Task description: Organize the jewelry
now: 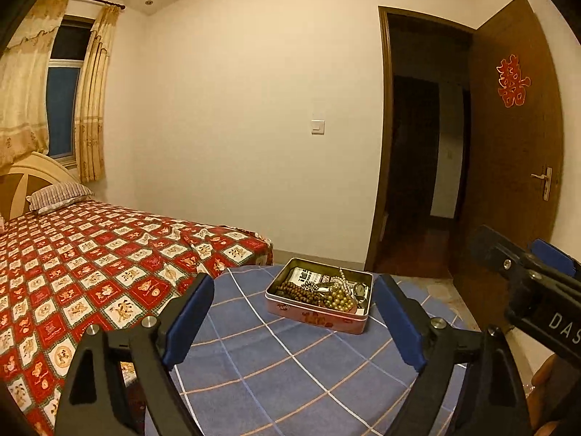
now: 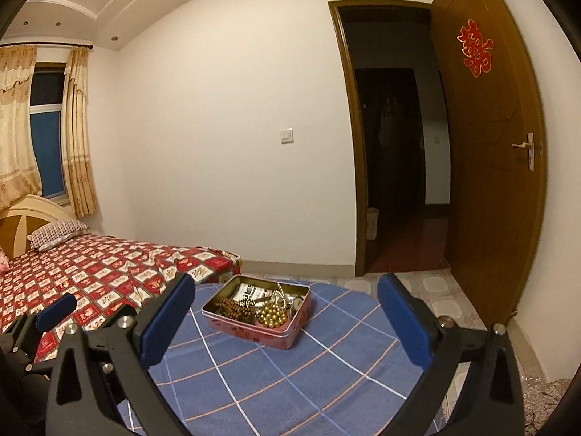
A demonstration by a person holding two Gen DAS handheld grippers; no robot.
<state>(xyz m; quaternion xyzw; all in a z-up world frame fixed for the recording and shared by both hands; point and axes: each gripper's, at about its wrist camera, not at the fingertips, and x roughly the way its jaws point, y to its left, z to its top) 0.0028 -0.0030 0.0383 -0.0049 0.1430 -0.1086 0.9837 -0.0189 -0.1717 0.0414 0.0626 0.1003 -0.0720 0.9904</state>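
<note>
A pink tin box (image 1: 316, 318) (image 2: 254, 334) stands without a lid on a table under a blue checked cloth (image 1: 276, 374) (image 2: 290, 374). Inside lie brown wooden beads (image 1: 299, 290) (image 2: 234, 307), a heap of gold beads (image 1: 339, 299) (image 2: 272, 316), a pearl string, a small watch and a printed card. My left gripper (image 1: 294, 321) is open, held back from the tin and above the cloth, nothing between its blue pads. My right gripper (image 2: 287, 321) is open too, level with the tin's near side. In the left wrist view the right gripper (image 1: 537, 279) shows at the right edge.
A bed with a red patterned cover (image 1: 83, 272) (image 2: 109, 272) runs along the left, close to the table. An open wooden door (image 1: 508, 152) (image 2: 486, 167) and a dark doorway lie behind on the right. Tiled floor (image 2: 432, 287) shows past the table's far edge.
</note>
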